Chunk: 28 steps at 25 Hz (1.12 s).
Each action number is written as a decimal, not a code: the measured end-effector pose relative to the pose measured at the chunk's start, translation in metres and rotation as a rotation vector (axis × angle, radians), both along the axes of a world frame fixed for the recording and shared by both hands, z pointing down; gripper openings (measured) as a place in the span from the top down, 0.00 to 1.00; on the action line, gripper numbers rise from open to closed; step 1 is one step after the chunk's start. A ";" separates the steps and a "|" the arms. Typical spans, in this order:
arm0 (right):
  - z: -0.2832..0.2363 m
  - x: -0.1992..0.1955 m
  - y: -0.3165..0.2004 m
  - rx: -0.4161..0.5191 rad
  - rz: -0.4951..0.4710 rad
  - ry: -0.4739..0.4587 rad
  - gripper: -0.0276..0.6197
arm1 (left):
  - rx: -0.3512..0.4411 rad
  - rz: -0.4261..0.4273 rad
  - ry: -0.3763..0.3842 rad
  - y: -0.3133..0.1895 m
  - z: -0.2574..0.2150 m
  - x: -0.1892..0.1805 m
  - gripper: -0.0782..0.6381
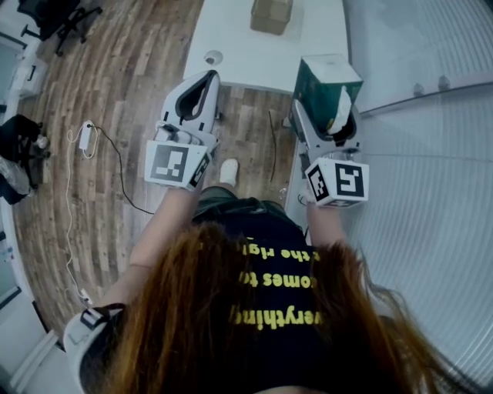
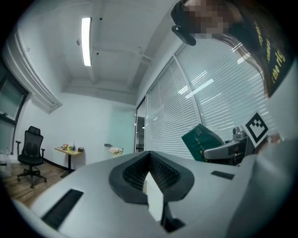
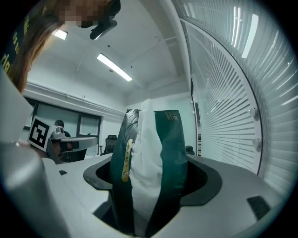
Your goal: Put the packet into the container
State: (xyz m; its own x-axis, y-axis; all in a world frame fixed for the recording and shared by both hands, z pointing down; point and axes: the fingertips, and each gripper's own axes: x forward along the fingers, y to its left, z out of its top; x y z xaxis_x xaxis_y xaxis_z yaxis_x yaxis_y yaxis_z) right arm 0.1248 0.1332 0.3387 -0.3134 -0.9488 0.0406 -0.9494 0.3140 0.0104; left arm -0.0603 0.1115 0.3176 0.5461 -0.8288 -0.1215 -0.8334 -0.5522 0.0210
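Two grippers, one packet. Right gripper (image 3: 150, 183) (image 1: 330, 117) pinching single green packet (image 3: 171, 139) (image 1: 322, 83), packet standing upright between jaws, white stuff bulging out of it. Packet hanging by near right corner of white bench (image 1: 243, 54). Left gripper (image 2: 149, 157) (image 1: 203, 80) jaws pressed together, holding nothing, hovering over wood floor (image 1: 131, 85). One brown cardboard box (image 1: 271, 14) sitting at far end of bench, well apart from packet. One black office chair (image 2: 30, 151) showing in left gripper view.
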 end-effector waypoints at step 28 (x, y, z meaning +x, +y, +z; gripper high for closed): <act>0.008 -0.031 -0.102 -0.026 0.013 0.025 0.35 | -0.045 -0.015 0.006 -0.094 0.011 -0.045 0.89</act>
State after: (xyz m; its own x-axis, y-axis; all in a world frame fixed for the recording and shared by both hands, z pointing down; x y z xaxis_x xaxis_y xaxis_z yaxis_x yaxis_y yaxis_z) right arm 0.0941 0.0316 0.3465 -0.2992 -0.9513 0.0736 -0.9530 0.3018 0.0265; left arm -0.1057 0.0172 0.3287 0.5330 -0.8417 -0.0867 -0.8414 -0.5380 0.0506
